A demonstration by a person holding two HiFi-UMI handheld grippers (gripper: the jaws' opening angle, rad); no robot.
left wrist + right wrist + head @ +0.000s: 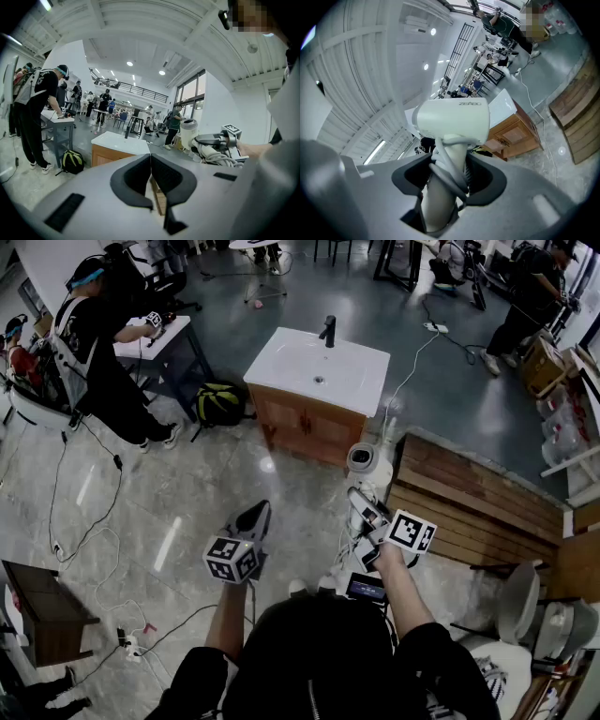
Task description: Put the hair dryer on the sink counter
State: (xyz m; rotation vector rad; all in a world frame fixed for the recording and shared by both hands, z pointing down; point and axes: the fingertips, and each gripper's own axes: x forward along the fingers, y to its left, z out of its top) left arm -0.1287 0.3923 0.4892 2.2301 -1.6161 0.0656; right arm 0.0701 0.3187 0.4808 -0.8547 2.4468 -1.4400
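The white hair dryer (362, 458) stands upright in my right gripper (362, 509), low and right of the middle in the head view. In the right gripper view the jaws are shut on its handle (440, 197), which has the grey cord wound round it, and the barrel (452, 121) sits above them. My left gripper (253, 519) is beside it on the left, its jaws shut (150, 161) with nothing between them. The white sink counter (292, 360) on a wooden cabinet, with a black faucet (328, 330), stands ahead across the floor, apart from both grippers.
A black and green backpack (217, 404) lies left of the cabinet. A wooden slat platform (478, 502) runs along the right, with a toilet (520, 601) near it. A person (103, 352) works at a table on the left. Cables trail over the floor.
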